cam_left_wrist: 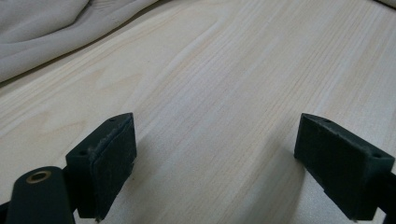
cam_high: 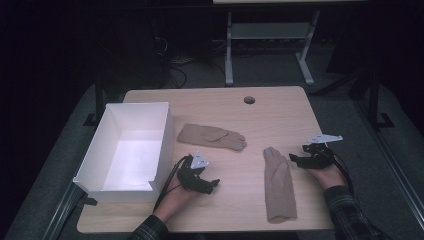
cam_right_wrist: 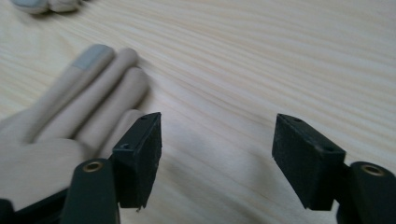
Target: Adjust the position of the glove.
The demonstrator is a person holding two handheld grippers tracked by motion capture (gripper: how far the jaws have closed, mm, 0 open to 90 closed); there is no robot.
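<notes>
At the left of the high view a white box (cam_high: 127, 150) sits on the wooden table (cam_high: 280, 110), open at the top, its near wall at the table's lower left. Just right of the box's near corner, low in the frame, the left gripper (cam_high: 212, 184) is held by a hand (cam_high: 175, 195) coming up from the bottom edge; a grey plate tops it and its tips point right. In the left gripper view the jaws stand wide apart over bare wood with nothing between them, and pale fabric of a glove (cam_left_wrist: 51, 28) fills the upper left corner. At the middle of the high view that glove (cam_high: 212, 136) lies flat, beige, fingers pointing right, just right of the box and above the left gripper. Right of centre a second glove (cam_high: 279, 184) lies lengthwise, fingers toward the top of the frame and cuff near the table's lower edge. Just right of its fingers the right gripper (cam_high: 296, 159) is held by the other hand (cam_high: 327, 172), tips pointing left toward the glove. In the right gripper view the jaws are also wide and empty, and the second glove (cam_right_wrist: 70, 121) lies at the left, its fingers reaching up past the left jaw, one fingertip grey. A round hole (cam_high: 249, 100) sits near the table's top edge.
</notes>
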